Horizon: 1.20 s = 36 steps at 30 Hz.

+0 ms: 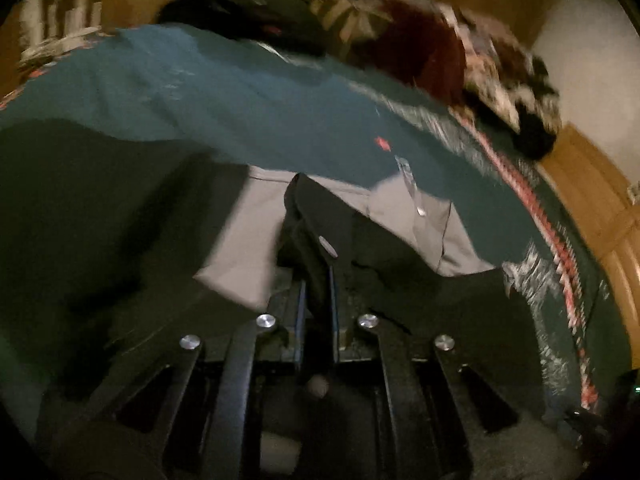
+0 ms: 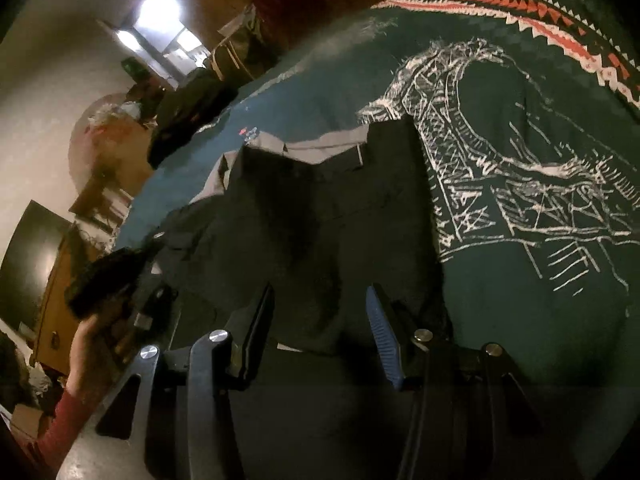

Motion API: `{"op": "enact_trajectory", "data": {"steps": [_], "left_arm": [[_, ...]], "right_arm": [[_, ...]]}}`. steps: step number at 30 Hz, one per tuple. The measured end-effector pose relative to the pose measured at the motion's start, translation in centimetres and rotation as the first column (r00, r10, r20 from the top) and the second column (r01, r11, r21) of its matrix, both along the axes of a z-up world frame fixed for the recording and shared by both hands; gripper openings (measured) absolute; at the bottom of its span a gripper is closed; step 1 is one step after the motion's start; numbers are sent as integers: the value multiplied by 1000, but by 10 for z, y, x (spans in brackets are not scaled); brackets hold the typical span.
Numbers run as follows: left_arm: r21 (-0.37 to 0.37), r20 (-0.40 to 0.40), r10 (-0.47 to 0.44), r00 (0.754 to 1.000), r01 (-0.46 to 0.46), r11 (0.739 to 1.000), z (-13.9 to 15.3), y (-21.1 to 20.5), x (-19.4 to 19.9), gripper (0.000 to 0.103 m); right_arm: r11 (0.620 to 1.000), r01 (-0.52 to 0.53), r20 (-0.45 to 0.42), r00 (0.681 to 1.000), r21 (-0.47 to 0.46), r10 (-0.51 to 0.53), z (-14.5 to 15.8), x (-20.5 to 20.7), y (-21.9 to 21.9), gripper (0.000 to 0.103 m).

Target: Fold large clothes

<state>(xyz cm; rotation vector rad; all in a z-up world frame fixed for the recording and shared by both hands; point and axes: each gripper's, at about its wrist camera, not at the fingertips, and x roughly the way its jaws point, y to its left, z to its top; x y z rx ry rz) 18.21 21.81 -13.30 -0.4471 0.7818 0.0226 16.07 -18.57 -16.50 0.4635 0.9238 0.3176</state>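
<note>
The left gripper (image 1: pixel 316 300) pinches a fold of the dark black-and-grey garment (image 1: pixel 320 216) between nearly closed fingers. The right gripper (image 2: pixel 320 320) hovers with jaws wide over that garment (image 2: pixel 312 208), which lies on the teal printed bedspread (image 2: pixel 520 152). Beyond it sits a heap of dark clothes (image 1: pixel 248 4).

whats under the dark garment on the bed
The dark garment lies on a teal patterned bedspread, its grey lining showing. The bedspread beneath the garment is covered, so anything there is hidden.

Patterned teal bedspread (image 2: pixel 520 208); wooden cabinet (image 2: pixel 52 312) beside it.
</note>
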Motion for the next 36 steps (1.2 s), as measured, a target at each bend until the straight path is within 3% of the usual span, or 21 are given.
{"op": "enact_trajectory", "data": {"steps": [3,8,11,13,14,15,17,21,25,27,36], "left_arm": [[5,-8,70,998,-70,998,-5,19,-26,9],[-22,-158,87,984,-91,996,-44,36,-34,10],[-41,-128,97,987,-103,994,-31,48,-51,11],[-51,-78,121,990,-125,991,-15,67,-66,20],[-72,-47,140,989,-143,987,-7,85,-75,36],[-89,-26,159,987,-161,983,-3,102,-79,65],[-51,2,266,964,-266,963,1,154,-90,94],[-11,-25,405,914,-406,914,-9,241,-101,93],[-67,-80,481,873,-486,871,-33,321,-98,93],[-133,-102,511,854,-520,843,-47,354,-94,92],[-183,-68,544,837,-546,818,-55,412,-57,92]], "right_arm": [[1000,2,-3,1000,-10,-2,-2,2,-2,54],[1000,-2,-18,1000,-15,1,-8,7,2,54],[999,-16,-34,999,-29,15,-12,10,11,54],[999,-26,-32,999,-26,25,-10,8,17,54],[999,-32,-29,999,-30,31,-8,7,20,54],[999,-38,-27,999,-31,37,-7,5,23,54],[999,-46,-30,999,-28,45,-5,2,28,54],[996,-71,-37,997,-54,69,0,-10,42,54],[988,-123,-34,992,-93,121,6,-21,68,54],[983,-154,-42,988,-97,150,7,-23,85,54],[967,-230,-68,972,-108,223,5,-20,149,54]]}}
